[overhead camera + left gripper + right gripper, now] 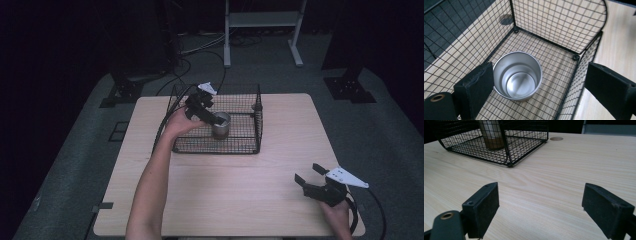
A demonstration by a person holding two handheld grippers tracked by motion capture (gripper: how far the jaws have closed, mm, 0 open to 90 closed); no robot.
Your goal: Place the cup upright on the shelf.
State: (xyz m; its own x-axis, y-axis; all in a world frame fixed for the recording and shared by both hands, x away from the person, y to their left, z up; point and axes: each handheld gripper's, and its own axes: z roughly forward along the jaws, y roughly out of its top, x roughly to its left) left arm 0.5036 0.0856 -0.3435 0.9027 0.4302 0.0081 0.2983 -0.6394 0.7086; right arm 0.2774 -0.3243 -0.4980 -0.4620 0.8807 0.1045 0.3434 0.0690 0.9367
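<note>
Your left gripper (536, 85) hangs with its 2 jaws spread wide, a steel cup (517, 75) upright in the wire basket (559, 27) between them; your right gripper (541, 207) gapes above bare table (564, 170).

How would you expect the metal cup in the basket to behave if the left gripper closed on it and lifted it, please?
The cup looks thin-walled and empty, so it is probably light. Its smooth, shiny metal may slip between the pads, so a firm squeeze seems wise. It stands upright on the wire floor of the basket; being round, it would likely roll if knocked over.
</note>
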